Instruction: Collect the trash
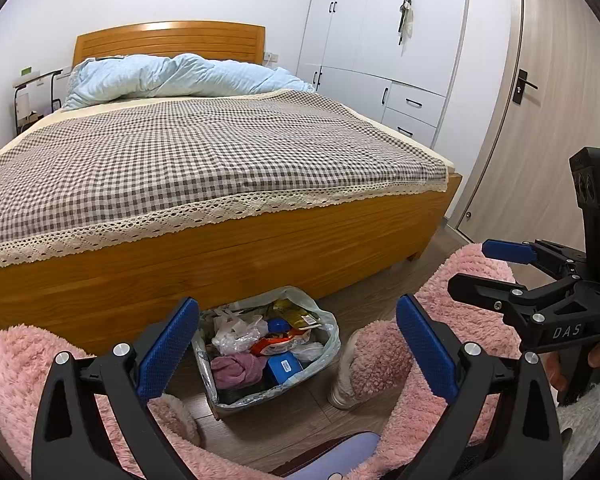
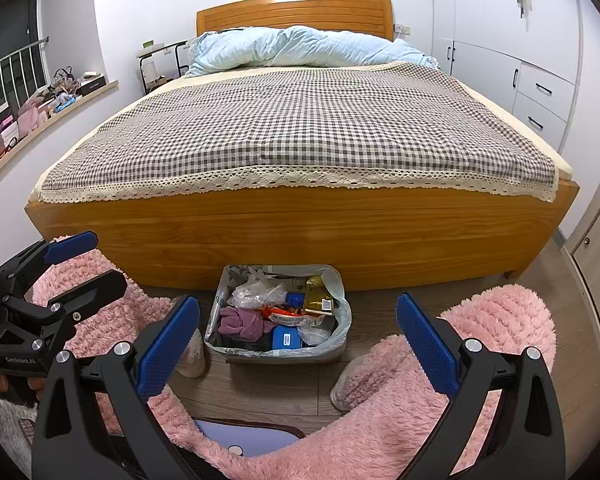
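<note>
Closest to me, my left gripper [image 1: 296,344] stands wide, nothing between its blue pads [image 1: 168,344]; my right gripper [image 2: 298,344] is just as wide and empty, and each shows in the other's view at the side; below them I see pink fluffy legs [image 2: 400,408] of the person and slippers [image 2: 348,384] on the wooden floor [image 2: 268,388]; between the slippers, just ahead, sits the trash bin [image 2: 276,354], lined with a pale plastic bag [image 2: 338,332] and filled with crumpled plastic [image 2: 256,292], a purple cloth [image 2: 242,322], a blue box [image 2: 286,338] and snack wrappers [image 2: 318,300]; it stands against the foot of the wooden bed [image 2: 300,232]; on top lies a checked cover [image 2: 300,128], then a light blue duvet [image 2: 300,46] by the headboard [image 2: 296,10]; white wardrobes [image 2: 500,20] stand farthest right.
</note>
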`<state>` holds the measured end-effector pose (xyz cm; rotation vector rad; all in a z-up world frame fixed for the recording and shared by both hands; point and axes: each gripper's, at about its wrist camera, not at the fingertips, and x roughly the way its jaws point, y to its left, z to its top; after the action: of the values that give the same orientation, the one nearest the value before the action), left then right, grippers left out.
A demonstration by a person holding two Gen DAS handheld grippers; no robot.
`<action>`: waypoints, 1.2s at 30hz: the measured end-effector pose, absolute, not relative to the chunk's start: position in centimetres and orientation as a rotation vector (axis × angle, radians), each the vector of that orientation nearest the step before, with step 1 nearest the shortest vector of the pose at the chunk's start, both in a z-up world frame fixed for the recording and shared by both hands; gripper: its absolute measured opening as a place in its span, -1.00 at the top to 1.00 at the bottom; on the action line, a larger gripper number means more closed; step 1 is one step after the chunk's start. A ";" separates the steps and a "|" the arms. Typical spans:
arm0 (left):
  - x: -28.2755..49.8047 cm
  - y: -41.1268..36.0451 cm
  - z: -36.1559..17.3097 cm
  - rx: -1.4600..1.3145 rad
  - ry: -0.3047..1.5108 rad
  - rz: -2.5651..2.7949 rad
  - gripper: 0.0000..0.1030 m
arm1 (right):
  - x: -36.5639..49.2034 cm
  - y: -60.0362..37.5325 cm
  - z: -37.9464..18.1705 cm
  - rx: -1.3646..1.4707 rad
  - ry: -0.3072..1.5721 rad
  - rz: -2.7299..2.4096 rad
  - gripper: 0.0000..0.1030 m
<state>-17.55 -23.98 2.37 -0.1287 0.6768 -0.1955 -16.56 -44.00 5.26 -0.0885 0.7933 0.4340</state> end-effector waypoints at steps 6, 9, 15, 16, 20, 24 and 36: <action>-17.5 -24.0 2.2 -0.136 0.683 -0.189 -0.85 | -16.6 -44.0 5.3 -0.089 0.793 0.434 -0.84; -17.5 -24.1 2.2 -0.135 0.683 -0.189 -0.85 | -16.6 -44.0 5.3 -0.088 0.794 0.434 -0.84; -17.5 -24.0 2.2 -0.137 0.684 -0.189 -0.85 | -16.5 -44.0 5.3 -0.089 0.794 0.435 -0.84; -17.5 -24.0 2.2 -0.137 0.683 -0.190 -0.85 | -16.6 -44.0 5.3 -0.090 0.794 0.435 -0.84; -17.5 -24.0 2.2 -0.136 0.682 -0.190 -0.85 | -16.6 -44.0 5.3 -0.089 0.793 0.435 -0.84; -17.5 -24.0 2.2 -0.135 0.684 -0.190 -0.85 | -16.6 -43.9 5.3 -0.089 0.794 0.434 -0.84; -17.5 -24.1 2.3 -0.133 0.682 -0.190 -0.85 | -16.5 -44.0 5.3 -0.093 0.792 0.438 -0.84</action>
<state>-17.53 -24.07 2.28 -0.1327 0.6816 -0.1899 -16.47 -43.99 5.25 -0.0930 0.7923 0.4383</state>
